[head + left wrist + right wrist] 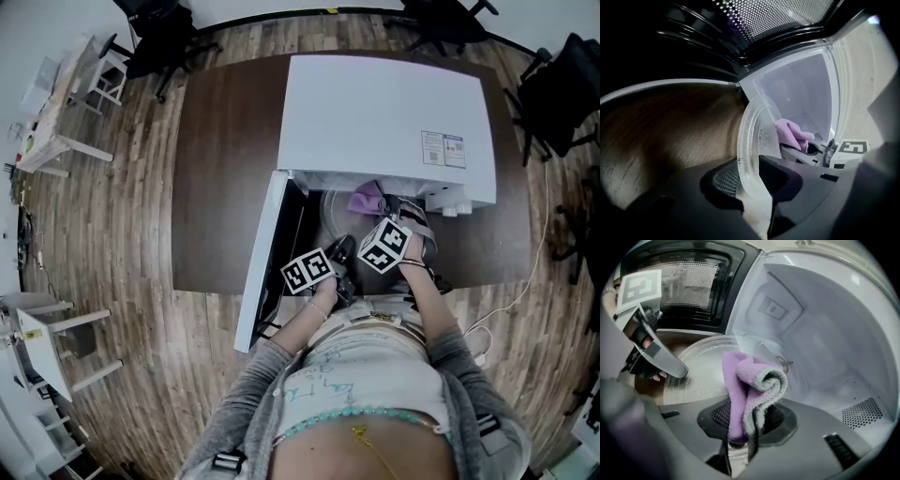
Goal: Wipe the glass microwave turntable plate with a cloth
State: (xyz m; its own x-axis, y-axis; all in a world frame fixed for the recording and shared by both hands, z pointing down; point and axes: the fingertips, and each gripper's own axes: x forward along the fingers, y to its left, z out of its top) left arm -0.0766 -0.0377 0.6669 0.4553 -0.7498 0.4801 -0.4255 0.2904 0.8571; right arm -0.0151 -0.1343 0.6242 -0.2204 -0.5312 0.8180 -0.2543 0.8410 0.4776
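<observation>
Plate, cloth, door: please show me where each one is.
plate [757, 138]: left gripper view, textured face near the rim.
cloth [736, 394]: right gripper view, purple outer fold.
door [262, 262]: head view, middle of white panel.

Glass plate [330, 214] mostly hidden, label print [442, 148] unreadable

Looks like an office or test room rather than a home kitchen. Wood-plank floor [122, 281] on every side, with black office chairs [155, 37] pushed back along the upper edge and at upper right. At centre, 1 dark brown worktop [225, 187] carrying a white microwave [375, 112], door open. Light white tables [56, 127] at far left, 1 with small clutter on top. Loose white cable [534, 262] trailing over the floor at right.
</observation>
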